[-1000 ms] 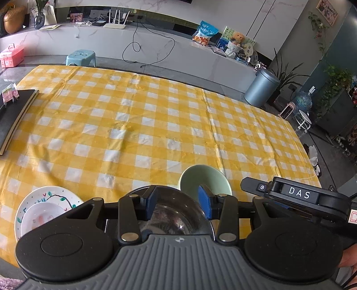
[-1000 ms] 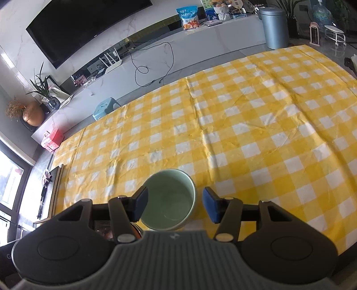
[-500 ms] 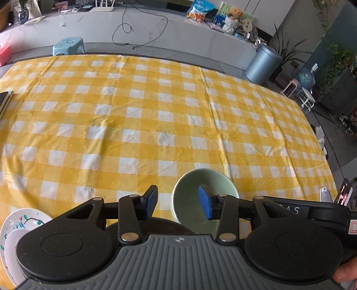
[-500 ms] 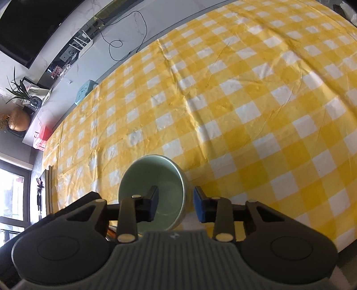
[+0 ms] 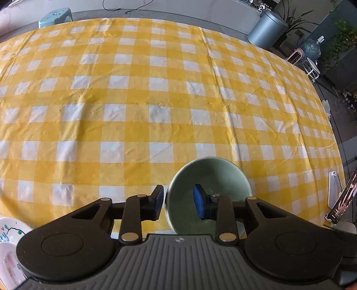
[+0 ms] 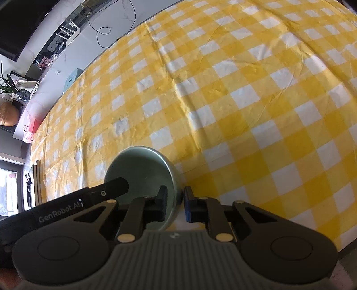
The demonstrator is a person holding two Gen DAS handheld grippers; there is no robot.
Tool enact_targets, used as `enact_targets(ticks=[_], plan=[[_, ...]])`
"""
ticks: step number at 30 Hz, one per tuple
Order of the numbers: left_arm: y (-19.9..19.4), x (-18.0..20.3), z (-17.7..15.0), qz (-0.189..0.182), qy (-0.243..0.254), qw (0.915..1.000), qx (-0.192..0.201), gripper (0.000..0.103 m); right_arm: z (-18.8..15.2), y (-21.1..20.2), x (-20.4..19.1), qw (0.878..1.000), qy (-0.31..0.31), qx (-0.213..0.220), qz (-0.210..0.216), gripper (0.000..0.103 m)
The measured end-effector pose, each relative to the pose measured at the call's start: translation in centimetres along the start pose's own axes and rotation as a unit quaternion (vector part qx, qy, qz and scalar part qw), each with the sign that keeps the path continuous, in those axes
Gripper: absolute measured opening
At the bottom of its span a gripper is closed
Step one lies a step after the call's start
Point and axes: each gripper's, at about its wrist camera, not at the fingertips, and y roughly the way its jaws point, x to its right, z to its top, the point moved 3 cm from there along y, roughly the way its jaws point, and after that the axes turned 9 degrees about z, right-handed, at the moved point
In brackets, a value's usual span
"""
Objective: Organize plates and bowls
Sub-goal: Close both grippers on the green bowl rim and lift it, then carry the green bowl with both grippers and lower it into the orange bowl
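Observation:
A pale green bowl [image 5: 212, 178] is tilted above the yellow checked tablecloth [image 5: 156, 100] near the front edge. My right gripper [image 6: 175, 204] is shut on the bowl's [image 6: 142, 165] right rim, one finger inside and one outside. My left gripper [image 5: 179, 200] is open and straddles the bowl's left rim, its right pad [image 5: 198, 201] inside the bowl, not clamped. A white painted plate [image 5: 9, 236] holding a small white dish lies at the lower left. The steel bowl is hidden.
The left gripper's black body [image 6: 84, 200] crosses the lower left of the right wrist view. A phone on a stand [image 5: 341, 200] is at the table's right edge. A grey bin [image 5: 266, 29] and a blue stool [image 5: 55, 16] stand beyond the table.
My right gripper has closed on the green bowl's rim and tipped it up. My left gripper has moved right, from over the steel bowl to the green bowl's left rim.

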Motion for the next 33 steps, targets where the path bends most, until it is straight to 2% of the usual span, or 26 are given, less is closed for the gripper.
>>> enact_targets(ticks=[3, 10, 21, 33], plan=[[0.5, 0.4, 0.1, 0.010, 0.008, 0.9999, -0.008, 0.026, 0.0, 0.4, 0.0, 1.000, 0.000, -0.005, -0.006, 0.009], [0.9, 0.3, 0.2, 0.030, 0.009, 0.9994, -0.010, 0.011, 0.0, 0.5, -0.1, 1.000, -0.004, -0.006, -0.010, 0.008], [-0.2, 0.5, 0.4, 0.024, -0.003, 0.9997, 0.009, 0.011, 0.0, 0.1, -0.1, 1.000, -0.002, 0.002, -0.006, 0.008], [-6.0, 1.0, 0.3, 0.014, -0.014, 0.9964, 0.083, 0.011, -0.6, -4.4, -1.4, 0.997, -0.013, 0.058, 0.044, 0.007]])
